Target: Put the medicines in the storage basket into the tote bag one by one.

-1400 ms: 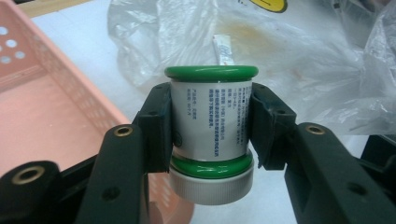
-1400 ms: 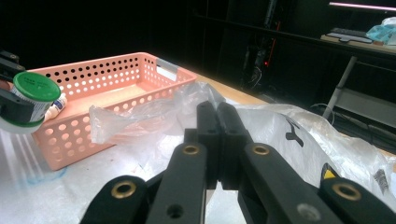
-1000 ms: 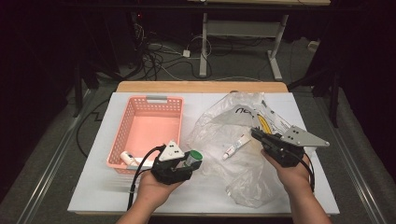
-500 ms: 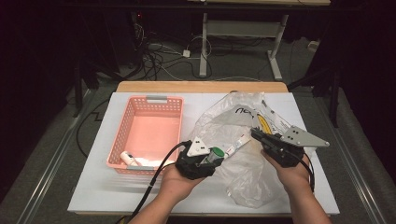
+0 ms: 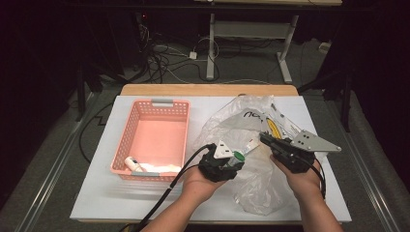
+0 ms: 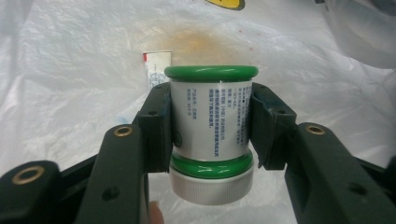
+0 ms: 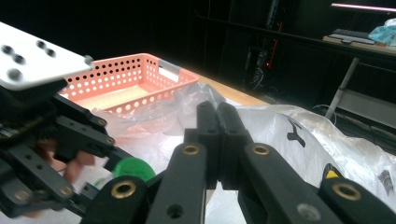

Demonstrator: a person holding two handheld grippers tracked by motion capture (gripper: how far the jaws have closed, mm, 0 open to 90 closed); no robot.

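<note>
A small white jar with green rims (image 6: 210, 121) is clamped sideways in my left gripper (image 6: 210, 109), white cap toward the camera. From above, that gripper (image 5: 233, 159) and its jar (image 5: 237, 156) hang over the near left side of a crumpled clear plastic bag (image 5: 251, 188). My right gripper (image 5: 265, 139) has its jaws together on a fold of the bag's film; the right gripper view shows the jaws (image 7: 217, 135) pressed shut and the jar's green rim (image 7: 133, 169) low at the left. A white tube (image 6: 156, 70) lies inside the bag.
A pink perforated basket (image 5: 154, 110) stands left of the bag on the white tabletop (image 5: 111, 193), with a small white bottle (image 5: 133, 164) in its near corner. A yellow-printed packet (image 5: 273, 126) lies in the bag. Cables trail off the near edge.
My left gripper has carried the jar rightward, from in front of the basket to over the bag. The right gripper has stayed put, shut.
</note>
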